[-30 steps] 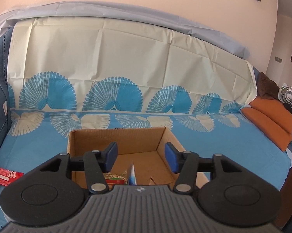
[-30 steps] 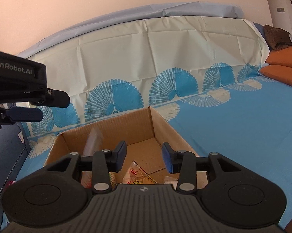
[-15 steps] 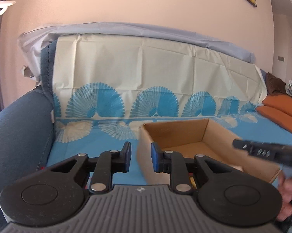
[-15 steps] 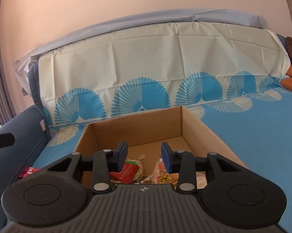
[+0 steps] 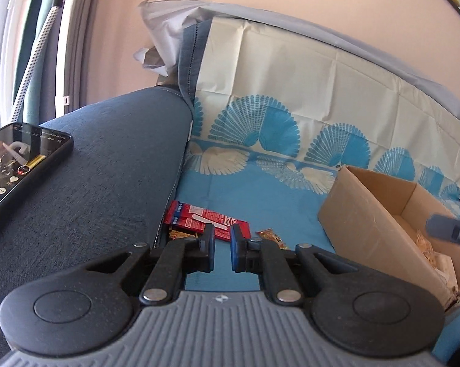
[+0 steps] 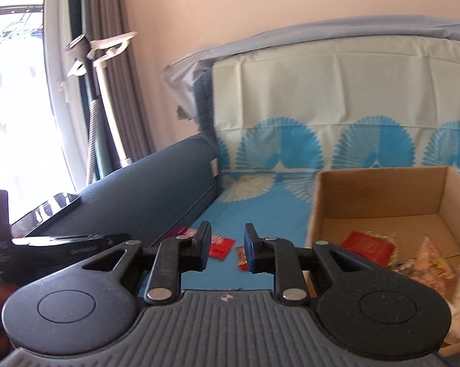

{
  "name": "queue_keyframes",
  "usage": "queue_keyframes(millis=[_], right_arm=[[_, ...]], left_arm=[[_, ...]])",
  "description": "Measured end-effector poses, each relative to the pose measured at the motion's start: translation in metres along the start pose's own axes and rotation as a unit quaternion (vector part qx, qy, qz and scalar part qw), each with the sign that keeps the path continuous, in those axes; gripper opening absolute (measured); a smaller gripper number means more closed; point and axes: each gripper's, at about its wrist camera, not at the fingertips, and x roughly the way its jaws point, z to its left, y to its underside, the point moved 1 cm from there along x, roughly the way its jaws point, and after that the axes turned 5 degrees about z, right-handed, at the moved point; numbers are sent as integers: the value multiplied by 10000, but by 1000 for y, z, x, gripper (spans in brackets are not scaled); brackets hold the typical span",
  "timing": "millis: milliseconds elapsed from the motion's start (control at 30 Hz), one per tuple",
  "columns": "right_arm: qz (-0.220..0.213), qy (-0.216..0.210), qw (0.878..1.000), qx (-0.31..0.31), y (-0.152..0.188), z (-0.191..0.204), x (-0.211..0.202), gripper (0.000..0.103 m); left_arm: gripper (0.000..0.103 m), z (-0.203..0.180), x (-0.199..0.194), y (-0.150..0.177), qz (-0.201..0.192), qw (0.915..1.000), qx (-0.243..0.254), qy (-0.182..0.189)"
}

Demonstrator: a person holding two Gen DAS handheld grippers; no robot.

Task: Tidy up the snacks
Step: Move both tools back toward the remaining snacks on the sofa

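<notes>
Left wrist | red snack packet (image 5: 207, 221) flat, long axis running left-right

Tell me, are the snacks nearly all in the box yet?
Partly. Several snack packets already lie inside the cardboard box. Nothing is being carried: the left hand-held gripper is shut and empty, and the right hand-held gripper is closing on nothing. Left to do: the red packet and a few small ones lying on the blue sofa cover beside the armrest.
</notes>
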Motion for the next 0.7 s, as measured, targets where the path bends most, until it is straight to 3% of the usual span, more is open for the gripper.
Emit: queue_keyframes(millis=[100,267,333,367,400,500,700], right_arm=[[463,-267,9984,-157,8,24,22,24],[1087,-358,9931,-249,25,49,54,26],[1177,-347,9922,-216,27,53,62,33],[1228,-330,9917,-173,27,53,67,41],[1283,-316,9912,-100,28,52,72,51],[1548,-248,9875,135,29,46,95,64],[1981,-158,9715,1293,50,15,136,64]], left_arm=[[12,7,-2,-3,-30,9999,-127,95],[13,14,-3,-4,-40,9994,-332,120],[13,15,-2,-5,-24,9993,-363,111],[13,14,-2,-5,-16,9993,-359,114],[13,14,-2,-5,-8,9993,-351,114],[14,12,-1,-4,10,9994,-334,98],[21,14,0,-4,18,9993,-352,78]])
